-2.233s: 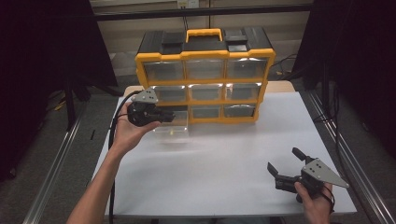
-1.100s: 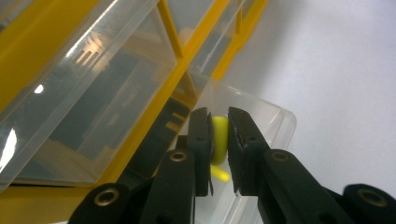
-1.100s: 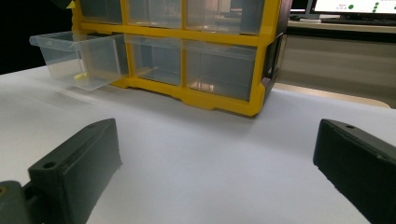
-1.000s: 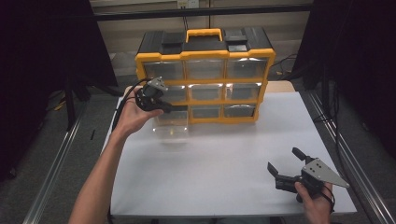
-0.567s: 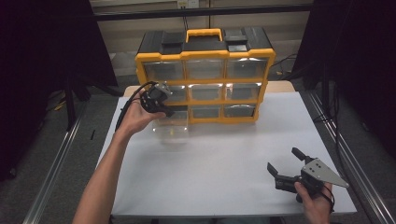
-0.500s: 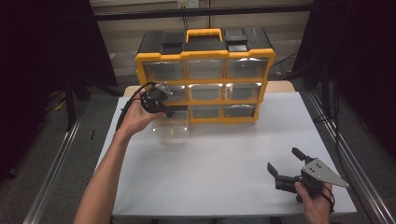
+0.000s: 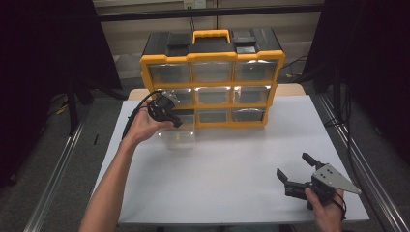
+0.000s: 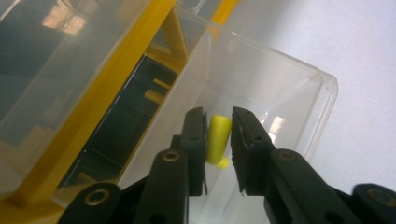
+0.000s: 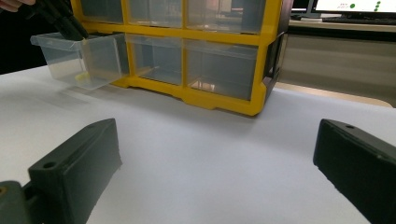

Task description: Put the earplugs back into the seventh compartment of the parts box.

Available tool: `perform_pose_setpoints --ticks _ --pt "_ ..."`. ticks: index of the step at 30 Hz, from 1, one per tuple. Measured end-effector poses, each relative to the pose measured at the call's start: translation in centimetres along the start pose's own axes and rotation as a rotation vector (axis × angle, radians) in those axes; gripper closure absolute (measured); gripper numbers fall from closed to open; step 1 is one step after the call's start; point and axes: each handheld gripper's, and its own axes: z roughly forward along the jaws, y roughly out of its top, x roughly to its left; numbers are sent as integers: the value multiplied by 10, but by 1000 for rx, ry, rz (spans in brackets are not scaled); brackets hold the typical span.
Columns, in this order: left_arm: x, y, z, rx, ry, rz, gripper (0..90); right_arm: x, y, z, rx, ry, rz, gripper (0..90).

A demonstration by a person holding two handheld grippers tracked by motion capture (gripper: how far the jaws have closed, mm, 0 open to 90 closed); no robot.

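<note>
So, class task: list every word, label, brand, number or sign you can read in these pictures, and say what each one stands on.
None can be read.
Organizer cabinet: no label or brand shows on its yellow frame or clear drawers.
Monitor in the right gripper view: small coloured marks, too small to read.
Pulled-out drawer and yellow piece: no print.

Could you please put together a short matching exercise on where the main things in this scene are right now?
Things:
1. left tongs
2. right tongs
3. small yellow piece
4. clear drawer

Places or states:
A. pulled out of the yellow organizer's bottom row
B. between two black jaws, over the drawer
C. wide open, low over the white table at its near right
D. reaching into the pulled-out drawer

Pairs: 1-D, 2-C, 3-B, 4-A
</note>
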Motion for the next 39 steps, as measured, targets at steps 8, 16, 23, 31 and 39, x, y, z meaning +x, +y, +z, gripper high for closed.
perform_pose_setpoints --ticks 8,16,23,31,39 --pt "-1 -1 -1 -28 39 -8 570 0 0 -1 0 -2 -2 6" --pt "-2 -7 -8 -107 101 -40 275 0 0 -1 0 -3 -3 6" --pt "-10 -10 -17 -170 152 -50 130 0 0 0 0 -4 -3 6" --pt "-15 -20 -26 -284 195 -107 60 0 0 -1 -1 -6 -3 6" --pt "-23 -37 -25 -367 218 -142 48 0 0 -1 -1 -7 -3 6"
